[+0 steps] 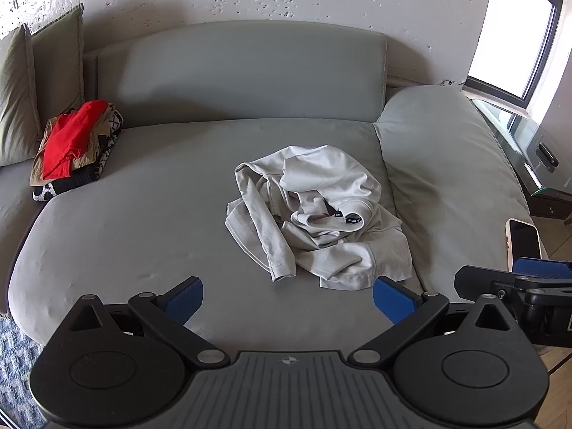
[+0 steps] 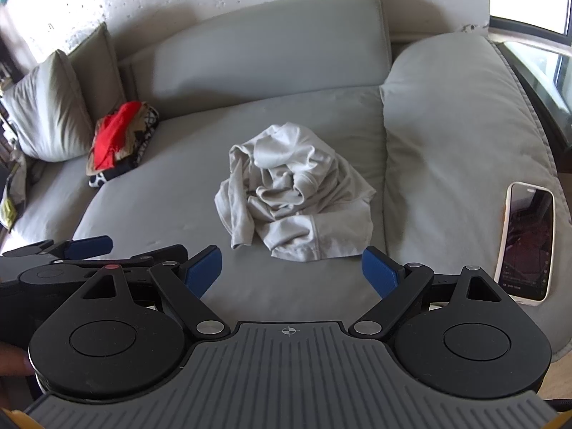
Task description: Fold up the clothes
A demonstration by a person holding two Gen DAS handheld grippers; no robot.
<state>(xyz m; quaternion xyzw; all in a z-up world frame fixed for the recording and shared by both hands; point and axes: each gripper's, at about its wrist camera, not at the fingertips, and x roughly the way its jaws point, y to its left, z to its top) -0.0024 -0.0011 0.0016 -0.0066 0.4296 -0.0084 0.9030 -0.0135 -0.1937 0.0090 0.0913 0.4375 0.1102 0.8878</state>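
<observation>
Directly ahead, the crumpled shirt (image 1: 316, 218) is lying beyond both grippers' spread, empty fingers (image 1: 186, 298), slightly nearer the right gripper (image 2: 291, 275).

Daylit, sharp frames, heavy fisheye bend.
Light is thrown in from the window (image 1: 514, 32) at right, which is blown out to white. Soft shadows are cast on the sofa (image 1: 107, 236) backrest and under the shirt (image 1: 318, 221). Corners are vignetted black; edges are curved. Faint glare is seen on the phone (image 2: 527, 243).
</observation>
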